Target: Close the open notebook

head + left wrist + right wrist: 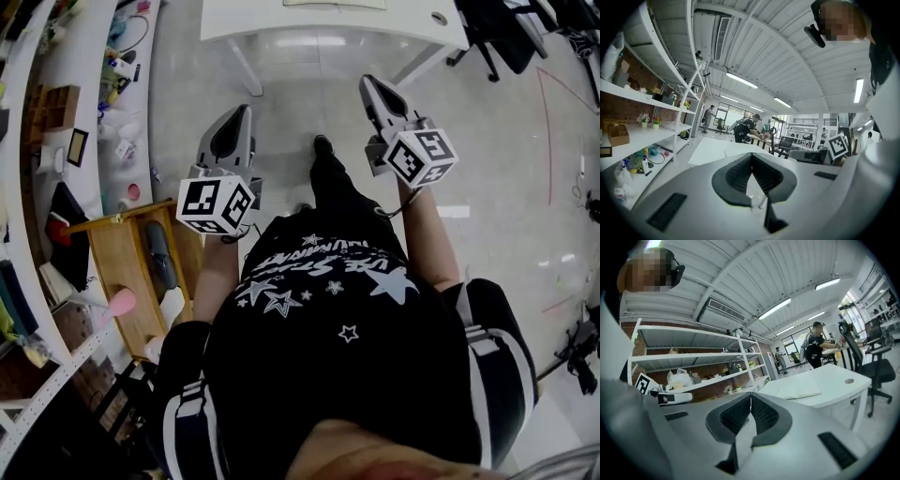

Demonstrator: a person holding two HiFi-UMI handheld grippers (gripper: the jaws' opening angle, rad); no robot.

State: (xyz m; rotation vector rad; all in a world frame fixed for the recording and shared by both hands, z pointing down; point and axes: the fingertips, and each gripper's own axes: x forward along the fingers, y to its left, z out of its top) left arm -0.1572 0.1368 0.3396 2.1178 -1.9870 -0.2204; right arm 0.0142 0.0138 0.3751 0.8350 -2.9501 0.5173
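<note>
white table (834,387) carries the open notebook (799,390), well ahead of the left gripper (246,112) and right gripper (368,84); we find both clenched, tips together, nothing between.

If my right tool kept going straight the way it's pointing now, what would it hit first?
Most likely the near edge of the white table that carries the open notebook. The way from the right tool to it looks free, though depth is hard to judge.
</note>
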